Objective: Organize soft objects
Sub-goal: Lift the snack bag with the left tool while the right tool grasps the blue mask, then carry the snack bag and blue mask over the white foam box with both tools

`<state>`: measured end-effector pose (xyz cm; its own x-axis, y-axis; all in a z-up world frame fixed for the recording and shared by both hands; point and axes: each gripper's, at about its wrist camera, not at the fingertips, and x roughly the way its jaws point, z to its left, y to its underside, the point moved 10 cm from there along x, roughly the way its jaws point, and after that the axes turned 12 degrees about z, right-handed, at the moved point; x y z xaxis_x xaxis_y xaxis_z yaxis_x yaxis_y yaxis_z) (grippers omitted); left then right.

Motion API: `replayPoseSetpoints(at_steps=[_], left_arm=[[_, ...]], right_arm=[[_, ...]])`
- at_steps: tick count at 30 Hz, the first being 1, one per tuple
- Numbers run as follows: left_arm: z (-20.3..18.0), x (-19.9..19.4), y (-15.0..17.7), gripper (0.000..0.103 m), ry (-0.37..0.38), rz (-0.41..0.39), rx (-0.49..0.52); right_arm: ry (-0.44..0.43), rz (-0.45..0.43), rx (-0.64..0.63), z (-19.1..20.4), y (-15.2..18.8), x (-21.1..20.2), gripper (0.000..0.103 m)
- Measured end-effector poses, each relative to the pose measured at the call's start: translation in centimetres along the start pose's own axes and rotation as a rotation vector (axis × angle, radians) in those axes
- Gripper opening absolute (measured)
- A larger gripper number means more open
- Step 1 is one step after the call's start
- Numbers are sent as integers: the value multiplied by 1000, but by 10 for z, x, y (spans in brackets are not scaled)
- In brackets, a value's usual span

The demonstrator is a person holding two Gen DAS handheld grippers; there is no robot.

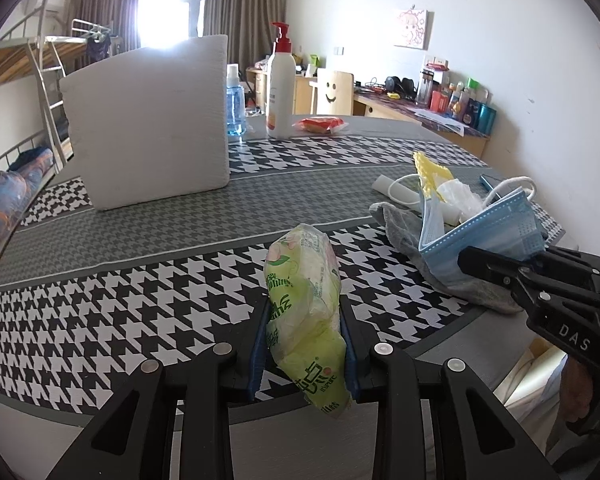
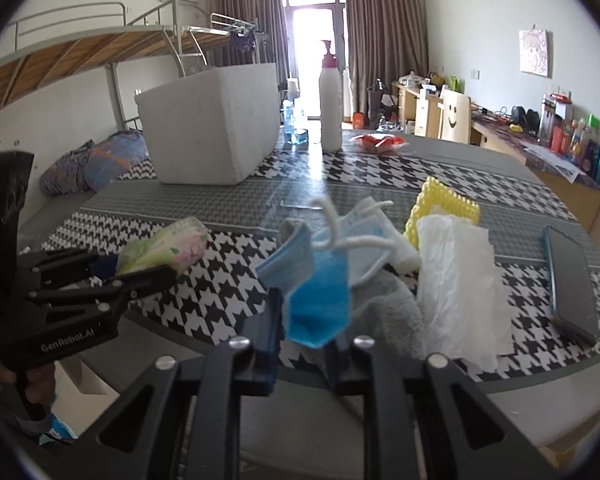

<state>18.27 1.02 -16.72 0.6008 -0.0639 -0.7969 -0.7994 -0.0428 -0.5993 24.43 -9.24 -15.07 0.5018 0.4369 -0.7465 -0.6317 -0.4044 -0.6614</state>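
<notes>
The left claw (image 1: pixel 305 344) clenches a tissue pack (image 1: pixel 306 304) and the right claw (image 2: pixel 304 344) pinches a face mask (image 2: pixel 316 300) by one corner, which may slip free.

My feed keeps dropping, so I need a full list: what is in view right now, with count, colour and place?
tissue pack: one, green, clamped in the left gripper above the near table edge
face mask: one, blue, clamped in the right gripper
grey cloth: one, under the pile at right
plastic bag: one, white, on the pile
yellow sponge: one, behind the bag
phone: one, dark, table right
foam box: one, white, table far left
pump bottle: one, white with red pump, far side
blue bottle: one, beside the box
red packet: one, far side
left gripper: black, blue fingers
right gripper: black, blue fingers
</notes>
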Motion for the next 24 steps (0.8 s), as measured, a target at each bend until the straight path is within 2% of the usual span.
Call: replayPoseSetpoints(at_steps=[5,12,24], left_arm=[[3,-7,-2,33,-10,-13,-6],[8,-20,-11,33,-21,-42,-9],[15,-43,-34,33,-42,-102,-5]], right_arm=[[-34,-4,14,3,-4,1,9],[-68,-66,-6,12,-20,-19,8],[-77,-127,19,6,-48,-40,8]])
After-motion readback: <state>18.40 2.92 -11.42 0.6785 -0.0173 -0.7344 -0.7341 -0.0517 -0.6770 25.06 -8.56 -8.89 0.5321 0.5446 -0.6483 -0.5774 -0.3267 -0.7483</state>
